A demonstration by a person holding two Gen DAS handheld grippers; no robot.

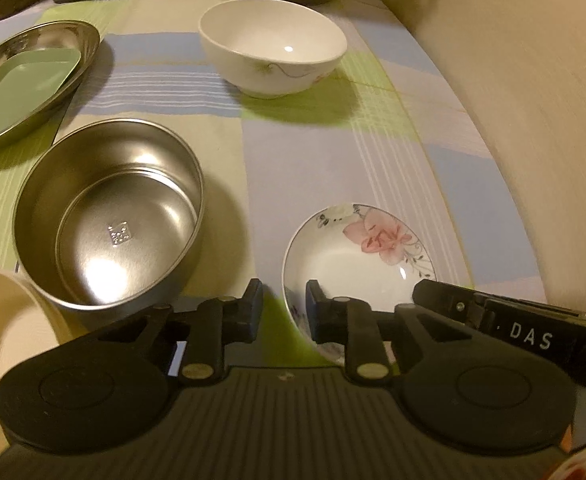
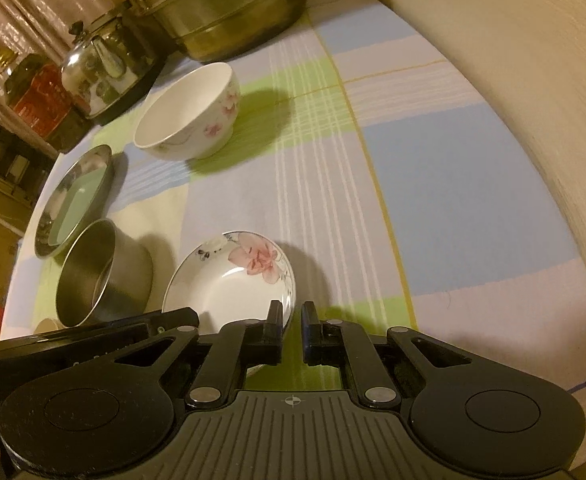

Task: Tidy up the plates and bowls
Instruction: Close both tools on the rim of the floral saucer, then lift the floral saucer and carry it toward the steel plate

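A small white plate with a pink flower (image 1: 357, 264) (image 2: 233, 284) lies on the checked tablecloth (image 1: 313, 152). Its left rim runs between the fingers of my left gripper (image 1: 284, 308), which stands open; green cloth shows between the left pad and the rim. My right gripper (image 2: 291, 320) is shut on the plate's opposite rim, and one of its fingers (image 1: 433, 294) shows at the plate's right side in the left wrist view. A white bowl with a flower print (image 1: 273, 44) (image 2: 189, 120) stands farther back. A steel bowl (image 1: 113, 216) (image 2: 101, 272) sits left of the plate.
A steel plate (image 1: 81, 36) (image 2: 93, 164) holding a pale green rectangular tray (image 1: 25, 92) lies at the back left. A cream cup (image 1: 5, 320) stands by the steel bowl. A large metal pot (image 2: 221, 12), a kettle (image 2: 101, 64) and a red tin (image 2: 37, 100) line the far edge. A cream wall (image 1: 513, 80) bounds the right.
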